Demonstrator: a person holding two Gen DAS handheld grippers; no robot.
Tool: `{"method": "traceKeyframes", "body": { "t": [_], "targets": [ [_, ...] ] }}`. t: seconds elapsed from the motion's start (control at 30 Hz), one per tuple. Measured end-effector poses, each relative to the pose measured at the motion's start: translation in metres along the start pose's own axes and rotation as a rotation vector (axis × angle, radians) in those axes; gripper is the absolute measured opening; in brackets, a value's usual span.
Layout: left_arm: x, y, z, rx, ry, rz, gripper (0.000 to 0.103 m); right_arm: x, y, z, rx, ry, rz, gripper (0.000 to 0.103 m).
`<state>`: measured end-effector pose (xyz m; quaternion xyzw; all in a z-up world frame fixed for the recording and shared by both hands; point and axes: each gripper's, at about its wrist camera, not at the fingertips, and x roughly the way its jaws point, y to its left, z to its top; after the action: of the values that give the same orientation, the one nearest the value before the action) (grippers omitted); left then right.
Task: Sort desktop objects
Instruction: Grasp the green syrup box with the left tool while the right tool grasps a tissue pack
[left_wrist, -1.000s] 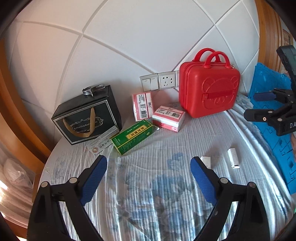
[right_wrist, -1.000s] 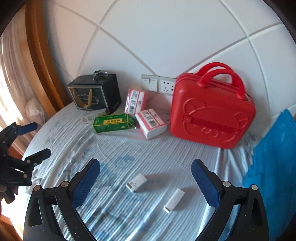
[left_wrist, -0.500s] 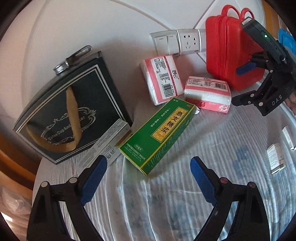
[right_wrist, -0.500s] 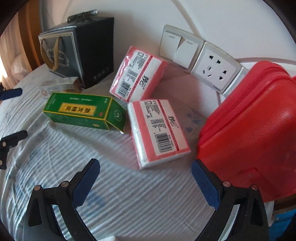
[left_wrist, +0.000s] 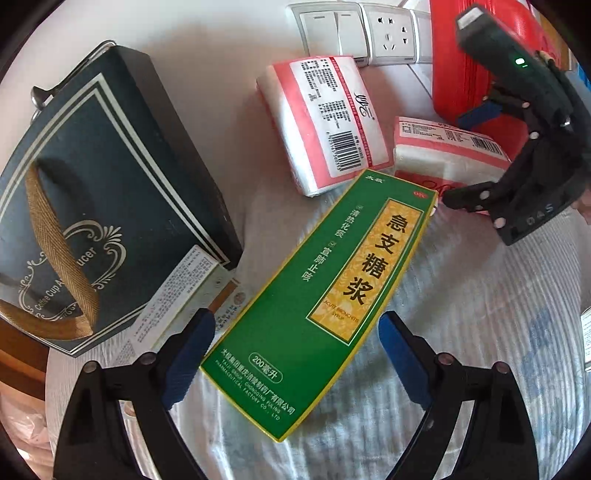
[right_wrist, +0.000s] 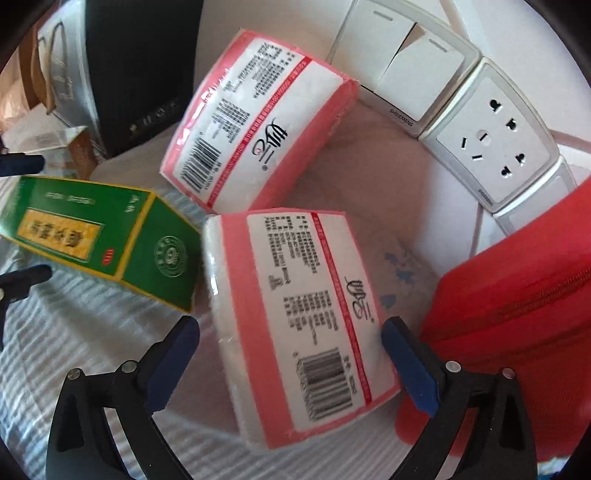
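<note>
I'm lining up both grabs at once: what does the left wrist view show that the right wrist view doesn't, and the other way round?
Left only: the whole printed top of the green box between the open left gripper, the flat white carton against the black gift box, and the right gripper's body.

Right only: the near tissue pack between the open right gripper, and the green box's end flap.

Both: green box, both tissue packs, the far one tilted, wall switches, socket, red case, striped cloth.
</note>
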<state>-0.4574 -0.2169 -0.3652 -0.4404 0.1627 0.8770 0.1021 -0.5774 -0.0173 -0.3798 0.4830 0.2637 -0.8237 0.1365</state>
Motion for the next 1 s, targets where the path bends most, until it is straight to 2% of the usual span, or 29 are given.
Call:
{"method": "traceKeyframes", "body": {
  "t": [0.07, 0.13, 0.23, 0.3, 0.33, 0.47, 0.67, 0.77, 0.9, 1.0],
  "targets": [
    [-0.004, -0.005, -0.003, -0.012, -0.013, -0.004, 0.082, 0.007, 0.002, 0.001, -0.022, 0.015, -0.024, 0.103],
    [-0.013, -0.011, -0.006, -0.018, -0.035, -0.026, 0.069, 0.011, 0.004, 0.0, -0.042, 0.028, -0.059, 0.103],
    [-0.027, -0.018, -0.018, -0.027, -0.051, -0.042, 0.061, 0.013, 0.005, -0.003, -0.051, 0.03, -0.077, 0.103],
    [-0.037, -0.02, -0.029, -0.048, -0.056, -0.044, 0.058, 0.01, 0.005, -0.006, -0.049, 0.042, -0.079, 0.092],
    [-0.042, -0.02, -0.035, -0.065, -0.056, -0.044, 0.058, 0.006, 0.005, -0.007, -0.052, 0.043, -0.097, 0.087],
    [-0.068, -0.022, -0.059, -0.129, -0.06, -0.045, 0.058, -0.014, 0.011, -0.021, -0.035, 0.047, -0.044, 0.076],
    [-0.116, -0.036, -0.103, -0.218, -0.052, -0.016, 0.057, -0.06, 0.04, -0.074, -0.048, 0.055, 0.048, 0.072],
    [-0.146, -0.046, -0.127, -0.262, -0.052, 0.015, 0.056, -0.087, 0.038, -0.102, 0.005, 0.042, 0.092, 0.069],
    [-0.184, -0.061, -0.154, -0.307, -0.047, 0.034, 0.056, -0.127, 0.025, -0.118, 0.083, 0.011, 0.144, 0.069],
    [-0.213, -0.075, -0.166, -0.311, -0.046, 0.045, 0.055, -0.165, 0.042, -0.132, 0.133, -0.006, 0.195, 0.069]
  ]
}}
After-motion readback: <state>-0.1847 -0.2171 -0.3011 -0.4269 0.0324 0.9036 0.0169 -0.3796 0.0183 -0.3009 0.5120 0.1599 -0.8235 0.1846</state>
